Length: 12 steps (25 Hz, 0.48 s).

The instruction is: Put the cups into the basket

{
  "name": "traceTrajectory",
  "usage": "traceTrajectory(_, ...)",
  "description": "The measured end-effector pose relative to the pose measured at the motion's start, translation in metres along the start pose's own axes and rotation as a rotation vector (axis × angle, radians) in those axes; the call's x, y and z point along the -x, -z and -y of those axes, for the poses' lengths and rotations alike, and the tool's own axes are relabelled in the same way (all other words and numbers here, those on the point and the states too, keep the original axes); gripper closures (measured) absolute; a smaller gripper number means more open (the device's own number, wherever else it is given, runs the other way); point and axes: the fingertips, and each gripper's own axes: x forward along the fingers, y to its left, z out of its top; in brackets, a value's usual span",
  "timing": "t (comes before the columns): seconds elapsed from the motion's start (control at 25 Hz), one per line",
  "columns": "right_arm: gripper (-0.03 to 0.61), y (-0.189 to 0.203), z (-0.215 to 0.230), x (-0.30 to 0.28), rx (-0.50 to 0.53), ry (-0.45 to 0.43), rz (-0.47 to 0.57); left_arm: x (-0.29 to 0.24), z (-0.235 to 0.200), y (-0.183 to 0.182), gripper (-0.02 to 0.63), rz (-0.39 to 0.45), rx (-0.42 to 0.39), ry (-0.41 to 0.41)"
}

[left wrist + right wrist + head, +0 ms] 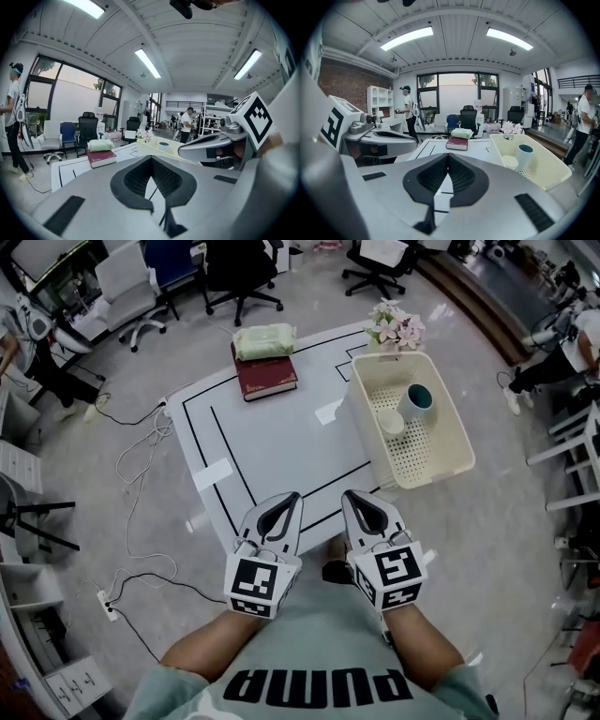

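Note:
A cream plastic basket [445, 432] stands at the table's right side. Inside it stand two cups, a white cup with a teal inside [417, 401] and a smaller plain white cup [391, 422]. The right gripper view shows the same basket [551, 171], teal-lined cup [524, 154] and white cup [510, 162]. My left gripper [292, 497] and right gripper [349, 495] hover side by side over the table's near edge, well short of the basket. Both are shut with nothing between the jaws, as the left gripper [151, 159] and right gripper [448, 155] show in their own views.
The white table [281, 442] carries black lines. A maroon book [265, 376] with a green packet [264, 340] behind it lies at the far side. Pink flowers [396, 327] stand behind the basket. Office chairs, cables and people surround the table.

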Motion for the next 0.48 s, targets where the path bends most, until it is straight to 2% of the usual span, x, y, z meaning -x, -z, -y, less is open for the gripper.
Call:
traceTrajectory(0.2,0.563,0.009,-0.011,0.015,-0.011,0.027,-0.015,0.014,0.006,0.007,0.609,-0.005,0.015,0.018)
traceTrajectory(0.48,0.563,0.019,-0.007,0.027,0.016,-0.022,-0.011,0.017,0.022,0.003,0.608,-0.007,-0.002,-0.040)
